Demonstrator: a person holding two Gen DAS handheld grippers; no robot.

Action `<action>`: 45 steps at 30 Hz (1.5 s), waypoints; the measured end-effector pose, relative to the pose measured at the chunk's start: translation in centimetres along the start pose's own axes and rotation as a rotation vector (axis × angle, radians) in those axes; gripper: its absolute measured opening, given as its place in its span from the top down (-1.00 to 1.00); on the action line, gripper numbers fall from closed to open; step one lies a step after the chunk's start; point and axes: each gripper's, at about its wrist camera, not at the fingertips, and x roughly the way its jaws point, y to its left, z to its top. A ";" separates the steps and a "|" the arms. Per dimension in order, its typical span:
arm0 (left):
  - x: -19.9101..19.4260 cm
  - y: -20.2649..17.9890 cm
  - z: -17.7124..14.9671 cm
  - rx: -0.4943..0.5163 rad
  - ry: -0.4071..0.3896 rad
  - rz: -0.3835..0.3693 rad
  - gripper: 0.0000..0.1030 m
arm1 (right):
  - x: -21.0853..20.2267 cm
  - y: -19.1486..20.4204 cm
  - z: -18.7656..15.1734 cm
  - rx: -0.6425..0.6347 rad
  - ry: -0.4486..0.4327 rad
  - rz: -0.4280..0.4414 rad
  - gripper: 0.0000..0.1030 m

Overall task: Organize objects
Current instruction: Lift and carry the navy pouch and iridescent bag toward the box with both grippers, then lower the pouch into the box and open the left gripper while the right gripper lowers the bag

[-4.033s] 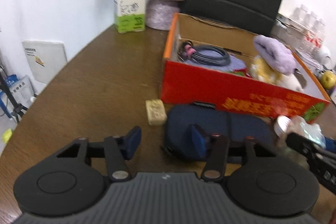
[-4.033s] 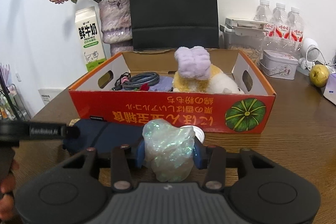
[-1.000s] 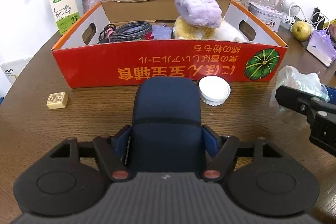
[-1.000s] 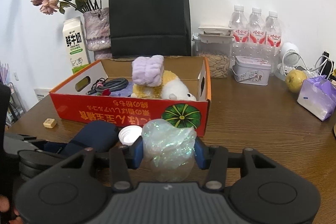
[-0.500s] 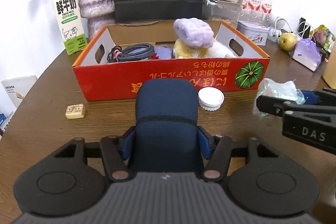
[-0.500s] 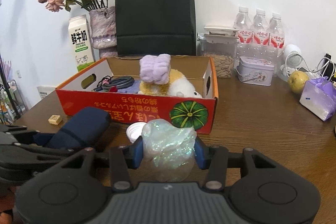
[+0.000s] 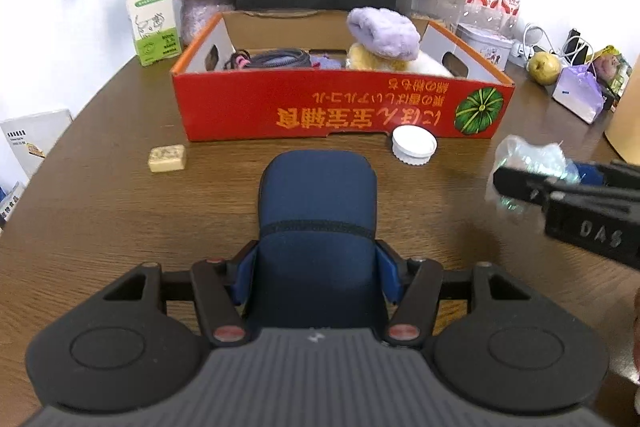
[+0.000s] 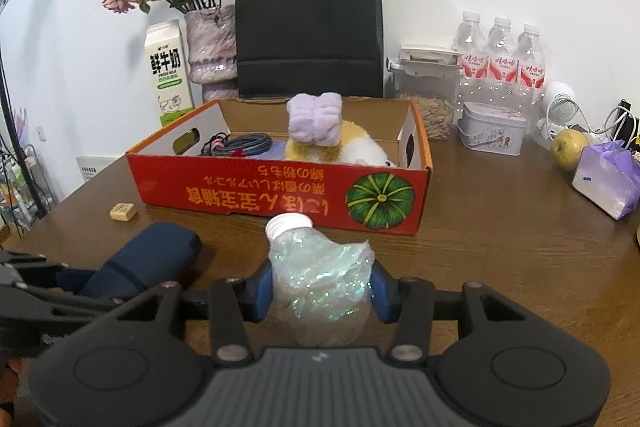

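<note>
Two handheld tools carried their loads toward a red box (image 7: pixel 340 115) on a wooden tabletop (image 7: pixel 100 211), where a cable coil (image 7: pixel 280 59) and a plush toy (image 7: pixel 384 39) already lay. The left tool (image 7: pixel 316 267) was clamped on a navy pouch (image 7: pixel 318 203), its blue pads pressed against the pouch's near end after the jaws had just closed further; the pouch's far end pointed at the box's front wall, near it but not touching. The right tool (image 8: pixel 322 291) was clenched on a crumpled glitter bag (image 8: pixel 320 287), which sat squarely between its pads and stood near the box's right front corner. A white lid (image 7: pixel 414 145) and a small tan block (image 7: pixel 167 157) lay loose on the tabletop just before the box. To do the step well, each load would likely need lifting clear of the front wall before moving forward, then setting down in the free middle of the box, the pouch kept level so its long free end did not sag or catch the rim.
</note>
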 end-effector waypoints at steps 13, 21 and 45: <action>-5.5 2.3 2.6 -0.005 -0.051 0.027 -0.17 | -1.9 3.3 1.2 -0.027 -0.004 0.034 0.08; -6.0 2.7 4.9 -0.027 -0.073 0.013 -0.17 | -2.6 4.9 3.6 -0.055 -0.033 0.027 0.08; 0.6 3.2 14.6 -0.083 -0.078 0.028 -0.18 | 4.3 5.1 11.1 -0.067 -0.065 0.026 0.08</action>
